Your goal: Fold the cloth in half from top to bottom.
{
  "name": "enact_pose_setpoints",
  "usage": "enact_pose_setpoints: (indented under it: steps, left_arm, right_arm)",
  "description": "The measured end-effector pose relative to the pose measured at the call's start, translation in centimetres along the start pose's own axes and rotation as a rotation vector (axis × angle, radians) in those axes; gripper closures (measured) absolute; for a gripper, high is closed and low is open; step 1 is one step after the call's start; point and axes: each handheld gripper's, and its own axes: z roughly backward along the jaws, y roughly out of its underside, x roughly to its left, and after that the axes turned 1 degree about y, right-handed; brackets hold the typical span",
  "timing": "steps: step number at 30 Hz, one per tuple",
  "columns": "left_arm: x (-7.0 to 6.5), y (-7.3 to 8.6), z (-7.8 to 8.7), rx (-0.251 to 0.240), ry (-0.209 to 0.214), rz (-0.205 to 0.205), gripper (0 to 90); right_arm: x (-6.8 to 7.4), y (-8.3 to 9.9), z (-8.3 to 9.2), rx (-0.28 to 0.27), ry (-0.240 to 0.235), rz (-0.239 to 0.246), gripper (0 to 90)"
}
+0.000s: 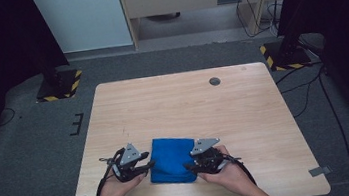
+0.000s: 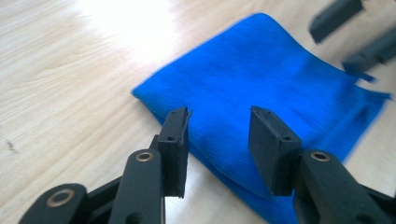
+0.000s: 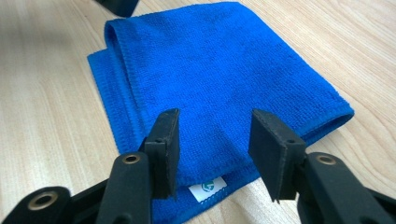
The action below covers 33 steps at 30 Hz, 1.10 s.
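Observation:
A blue cloth (image 1: 172, 158), folded into a flat rectangle, lies near the front edge of the wooden table (image 1: 188, 101). My left gripper (image 1: 148, 167) sits at the cloth's left edge, held in a hand. In the left gripper view this gripper (image 2: 219, 116) is open, its jaws spread over the cloth (image 2: 261, 70) without pinching it. My right gripper (image 1: 189, 166) rests at the cloth's right side. Seen from its own camera, the right gripper (image 3: 215, 116) is also open above the cloth (image 3: 210, 60), close to a white label (image 3: 208, 188) at the near corner.
A round grommet (image 1: 215, 81) is set in the table's far side. Two black stands with yellow-striped bases (image 1: 60, 87) (image 1: 283, 57) flank the table's far corners. Cables run over the grey floor at the right.

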Motion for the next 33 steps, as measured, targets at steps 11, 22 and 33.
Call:
enact_pose_setpoints:
  steps: [11, 22, 33]
  left_arm:
    - [-0.9, 0.6, -0.5, 0.03, 0.013, -0.015, 55.3]
    - [-1.4, 1.7, -0.9, 0.113, 0.006, -0.034, 53.6]
    - [-0.2, 0.1, 0.1, -0.008, -0.038, 0.01, 26.6]
  right_arm:
    - [-0.1, 0.2, -0.1, -0.001, 0.01, -0.003, 50.8]
    - [-0.7, 0.1, 0.2, -0.012, 0.016, -0.02, 48.4]
    - [-1.7, -0.4, 0.3, -0.053, 0.087, -0.043, 17.0]
